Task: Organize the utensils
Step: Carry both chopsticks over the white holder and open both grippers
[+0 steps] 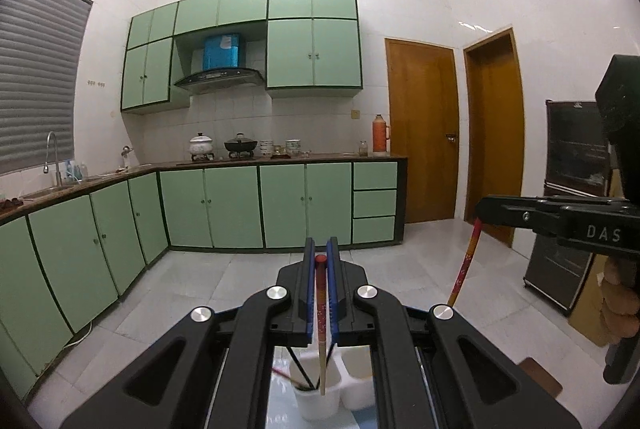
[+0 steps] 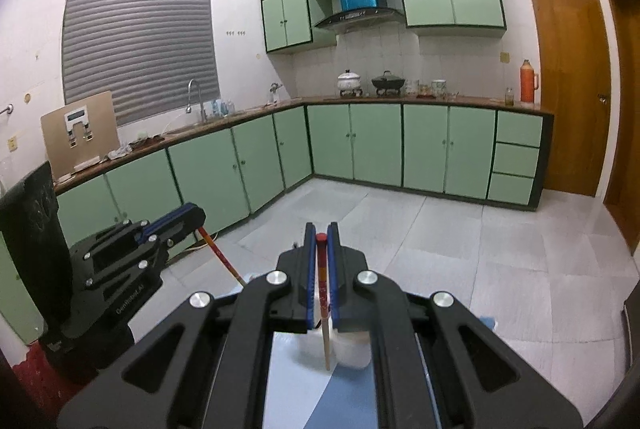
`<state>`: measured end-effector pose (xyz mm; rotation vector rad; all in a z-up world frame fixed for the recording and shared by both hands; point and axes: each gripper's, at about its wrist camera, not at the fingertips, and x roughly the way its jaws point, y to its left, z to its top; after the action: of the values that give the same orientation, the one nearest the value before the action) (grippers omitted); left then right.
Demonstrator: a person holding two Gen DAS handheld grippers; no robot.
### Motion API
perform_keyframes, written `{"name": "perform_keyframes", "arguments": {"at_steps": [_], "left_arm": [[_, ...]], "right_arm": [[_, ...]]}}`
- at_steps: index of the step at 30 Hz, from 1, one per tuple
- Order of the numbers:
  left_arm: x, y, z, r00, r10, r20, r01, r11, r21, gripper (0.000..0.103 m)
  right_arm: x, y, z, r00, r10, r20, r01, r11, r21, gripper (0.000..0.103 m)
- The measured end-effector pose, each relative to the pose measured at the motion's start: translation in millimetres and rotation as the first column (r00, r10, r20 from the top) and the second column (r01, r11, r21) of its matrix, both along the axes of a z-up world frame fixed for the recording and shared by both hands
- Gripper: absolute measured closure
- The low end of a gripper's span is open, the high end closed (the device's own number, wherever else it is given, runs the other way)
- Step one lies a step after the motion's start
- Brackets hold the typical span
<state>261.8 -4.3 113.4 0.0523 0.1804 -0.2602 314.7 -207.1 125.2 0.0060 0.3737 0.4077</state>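
Blue fingers (image 1: 331, 289) around red-topped, pale-tipped chopstick (image 1: 321, 313).

Both grippers are built of matte black plastic links with long cut-out slots, joined by round silver pivot caps. On the left gripper (image 1: 321, 261) and the right gripper (image 2: 321, 241) the narrow fingers are lined with ribbed blue pads (image 1: 330, 289). Small silver screws are seen on the left gripper's body, with faint white lettering along its side. White letters "DAS" (image 1: 603, 233) are printed on the right gripper's black housing.
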Motion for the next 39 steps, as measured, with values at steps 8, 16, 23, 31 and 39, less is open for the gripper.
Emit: {"name": "perform_keyframes", "arguments": {"at_steps": [8,16,23,31,39], "left_arm": [[54.4,-1.1,-23.1,0.999,0.015,-0.037,-0.016,1.000,-0.006,0.097],[92.8,-3.1,-61.0,0.995,0.016,-0.102,-0.015,1.000,0.008,0.097],[110.2,-2.0,-88.5,0.985,0.018,-0.169,-0.015,1.000,0.018,0.097],[118.2,-3.0,-115.6,0.968,0.009,-0.251,-0.002,1.000,0.028,0.097],[95.2,10.2,-106.1,0.968,0.023,-0.250,-0.024,1.000,-0.001,0.071]], "right_arm": [[62.3,-1.3,-22.3,0.999,-0.050,0.009,0.050,0.999,0.007,0.098],[105.8,-1.6,-79.9,0.995,-0.067,-0.076,0.069,0.997,0.020,0.098],[118.2,-0.4,-117.8,0.985,-0.046,-0.167,0.052,0.998,0.034,0.098],[117.7,5.6,-142.5,0.965,-0.010,-0.260,0.020,0.999,0.036,0.094],[87.5,-23.2,-127.4,0.973,-0.071,-0.218,0.090,0.993,0.079,0.067]]}}
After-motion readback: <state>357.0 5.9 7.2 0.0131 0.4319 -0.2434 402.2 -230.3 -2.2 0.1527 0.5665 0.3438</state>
